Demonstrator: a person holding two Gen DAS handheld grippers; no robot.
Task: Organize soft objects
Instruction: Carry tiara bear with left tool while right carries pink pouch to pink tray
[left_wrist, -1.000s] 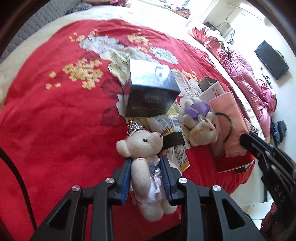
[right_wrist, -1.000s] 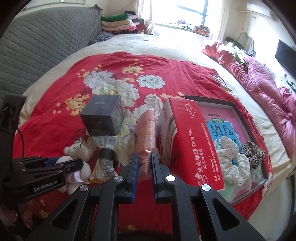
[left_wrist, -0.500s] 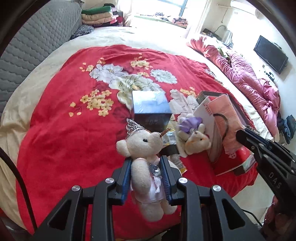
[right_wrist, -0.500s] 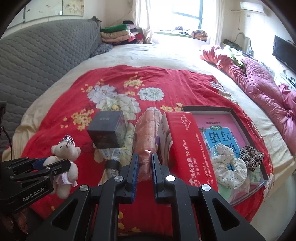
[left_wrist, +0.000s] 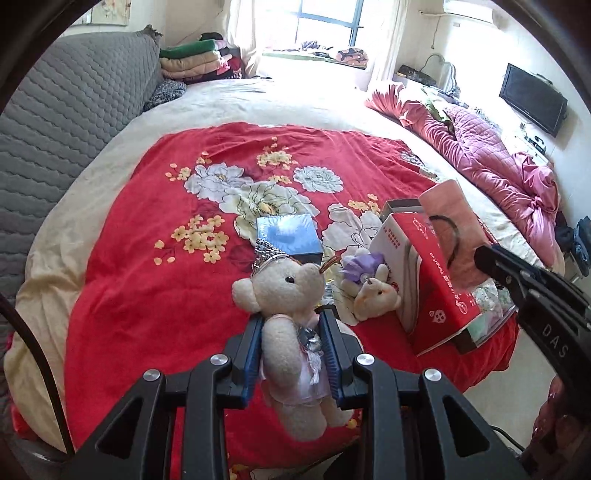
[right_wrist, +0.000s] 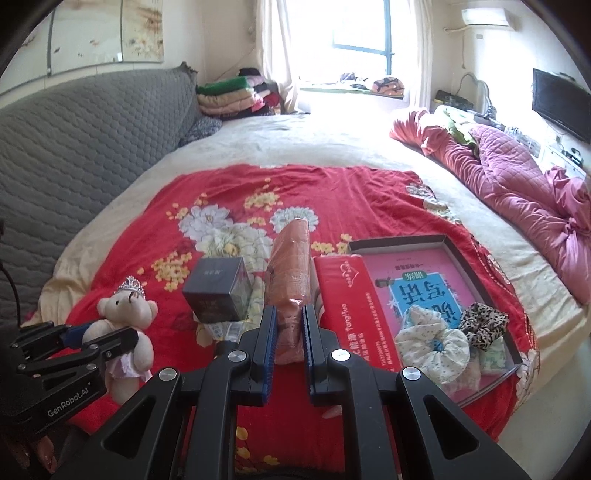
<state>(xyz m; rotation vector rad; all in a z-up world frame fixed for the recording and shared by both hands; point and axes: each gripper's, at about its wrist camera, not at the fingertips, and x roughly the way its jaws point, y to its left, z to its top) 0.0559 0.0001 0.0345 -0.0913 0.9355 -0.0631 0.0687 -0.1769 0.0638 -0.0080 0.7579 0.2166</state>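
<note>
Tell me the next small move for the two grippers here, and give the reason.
Probably carry both loads toward the open tray. The left gripper is shut on the crowned teddy bear, the right gripper on the pink wrapped towel, both clear of the bedspread, and the tray already holds scrunchies.

Two wrist views, angled down over the red bedspread (left_wrist: 122, 295); shared bed (right_wrist: 332, 140), window wall.
</note>
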